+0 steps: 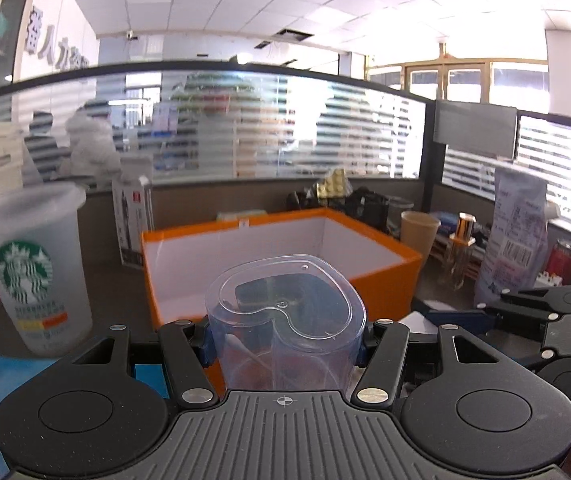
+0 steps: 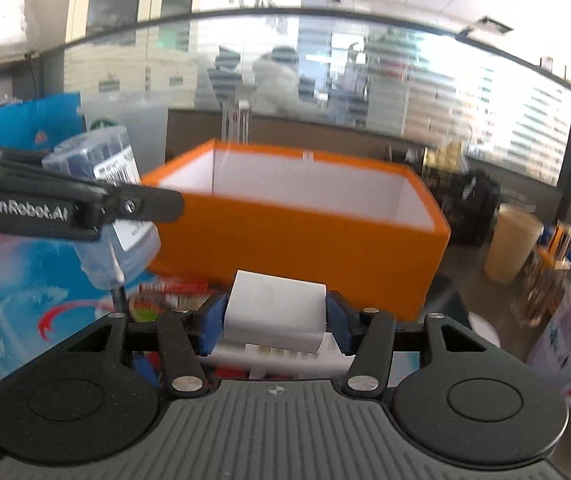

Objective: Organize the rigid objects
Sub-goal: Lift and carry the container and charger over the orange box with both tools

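My left gripper (image 1: 285,344) is shut on a clear heart-shaped plastic container (image 1: 285,312), held upright just in front of the orange box (image 1: 389,284). From the right wrist view the same container (image 2: 105,184) shows at the left with a barcode label, clamped by the left gripper's black finger (image 2: 85,204). My right gripper (image 2: 275,320) is shut on a small white box (image 2: 273,308), its blue pads pressing both sides. The orange box (image 2: 297,236), white inside and with nothing visible in it, lies right behind it.
A frosted Starbucks cup (image 1: 33,272) stands at the left. Right of the orange box are a tan paper cup (image 1: 417,232), a printed bag (image 1: 513,236) and a red can (image 1: 561,260). A blue printed carton (image 2: 25,304) lies at the left. A glass partition closes the desk's back.
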Demonstrator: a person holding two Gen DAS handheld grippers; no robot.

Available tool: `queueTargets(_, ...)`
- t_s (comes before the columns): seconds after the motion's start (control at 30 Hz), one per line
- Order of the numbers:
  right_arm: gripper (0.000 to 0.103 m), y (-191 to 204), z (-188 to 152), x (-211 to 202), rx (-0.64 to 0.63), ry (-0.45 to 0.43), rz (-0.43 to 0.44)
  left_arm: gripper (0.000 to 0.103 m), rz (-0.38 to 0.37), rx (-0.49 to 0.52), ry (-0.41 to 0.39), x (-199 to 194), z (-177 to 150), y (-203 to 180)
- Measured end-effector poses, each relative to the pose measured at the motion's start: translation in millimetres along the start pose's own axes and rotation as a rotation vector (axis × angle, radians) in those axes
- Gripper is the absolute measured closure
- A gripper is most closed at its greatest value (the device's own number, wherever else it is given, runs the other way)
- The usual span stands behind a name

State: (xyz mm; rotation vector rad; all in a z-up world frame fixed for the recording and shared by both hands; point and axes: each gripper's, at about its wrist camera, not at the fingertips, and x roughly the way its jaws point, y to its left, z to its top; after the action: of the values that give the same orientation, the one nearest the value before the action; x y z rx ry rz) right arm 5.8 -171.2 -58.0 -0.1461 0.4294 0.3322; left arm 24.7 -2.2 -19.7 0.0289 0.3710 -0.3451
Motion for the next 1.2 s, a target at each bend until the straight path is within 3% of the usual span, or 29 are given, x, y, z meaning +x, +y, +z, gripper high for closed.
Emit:
queueTargets(0.3,0.052,-14.5,53.0,-1.7,-0.031,-0.123,0.002,0.046,0.025,0.019,-0.037,13.2,43.8,3.9)
queueTargets(0.63,0.052,-37.6,96.8,20.6,-0.034,-0.177,-0.005,0.046,0.060,0.037,-0.046,51.7,87.0,13.7)
queueTargets(1.0,0.052,-56.3,112.4,80.8,-0.036,-0.077,0.005,0.046,0.092,0.013,0.108,126.0,82.4,35.5)
queueTargets(1.2,0.052,-59.7,110.4,118.4,-0.084,0.042,0.038,0.046,0.088,0.031,0.236,154.9,71.2,46.3)
